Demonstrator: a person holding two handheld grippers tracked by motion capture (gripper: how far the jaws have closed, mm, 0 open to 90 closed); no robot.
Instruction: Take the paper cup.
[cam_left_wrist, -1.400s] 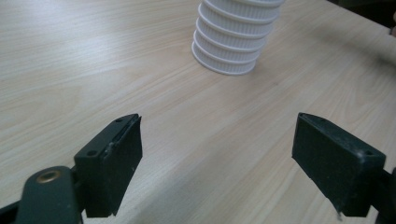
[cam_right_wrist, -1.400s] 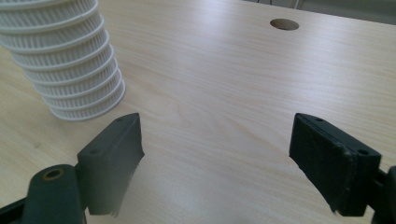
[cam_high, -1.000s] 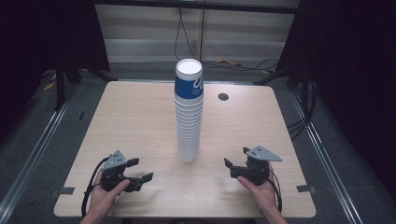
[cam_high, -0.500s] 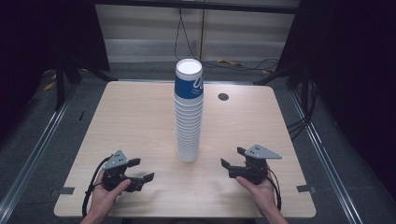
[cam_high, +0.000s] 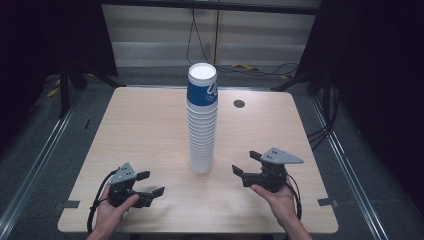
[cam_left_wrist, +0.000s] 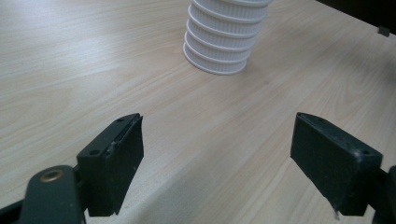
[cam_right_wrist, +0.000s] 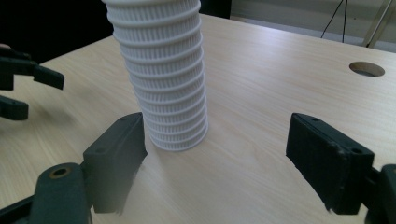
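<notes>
Cup stack (cam_high: 202, 125) stands upright mid-table, a tall column of nested white ribbed cups with a blue-printed cup on top. Table (cam_high: 140, 125) is light wood, with a round hole (cam_high: 239, 103) near the far edge, right of the stack.

Left gripper (cam_high: 150, 183) sits low at the near-left of the table, held in the left hand (cam_high: 112, 207), pointing right toward the stack base. Jaws wide apart, nothing between them; in the left gripper view only bare wood lies between the pads, with the stack's bottom cups farther off.

Right gripper (cam_high: 244, 163) is at the near-right, in the right hand (cam_high: 275, 195), lifted off the table, pointing left at the stack's lower part, near it but apart. Its jaws have just been closing from wider, now standing partly open with nothing gripped; in the right gripper view the stack base sits ahead, just beyond the left jaw, not touched.
</notes>
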